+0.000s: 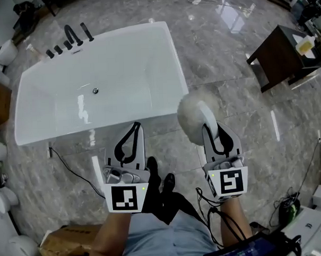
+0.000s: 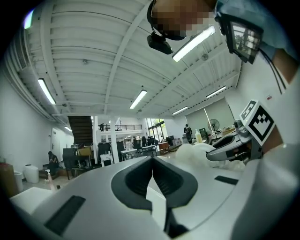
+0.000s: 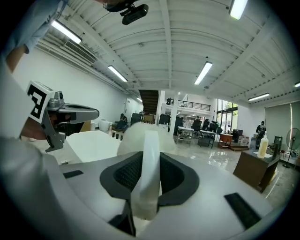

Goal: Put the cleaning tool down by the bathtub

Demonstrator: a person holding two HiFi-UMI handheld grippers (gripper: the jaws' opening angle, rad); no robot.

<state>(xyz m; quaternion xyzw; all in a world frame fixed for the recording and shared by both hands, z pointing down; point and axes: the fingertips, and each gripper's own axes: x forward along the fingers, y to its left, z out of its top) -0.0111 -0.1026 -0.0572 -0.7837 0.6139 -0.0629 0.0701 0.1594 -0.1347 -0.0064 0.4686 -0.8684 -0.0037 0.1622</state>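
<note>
now the right tool (image 1: 210, 127) grips the duster (image 1: 190, 117) lengthwise, fluffy head pointing forward beside the bathtub (image 1: 147, 56); left tool (image 1: 134, 129) closed.

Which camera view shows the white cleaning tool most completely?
Head view: the whole cleaning tool, fluffy head and handle. Right gripper view shows mainly its handle between the jaws; left gripper view, only some fluff.

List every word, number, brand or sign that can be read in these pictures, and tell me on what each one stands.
None: no word or number can be read in any view.
On the left gripper, the marker cube: a black-and-white pattern, no letters.
On the right gripper, its marker cube: the same.
The yellow thing on the brown table: too small to read.
</note>
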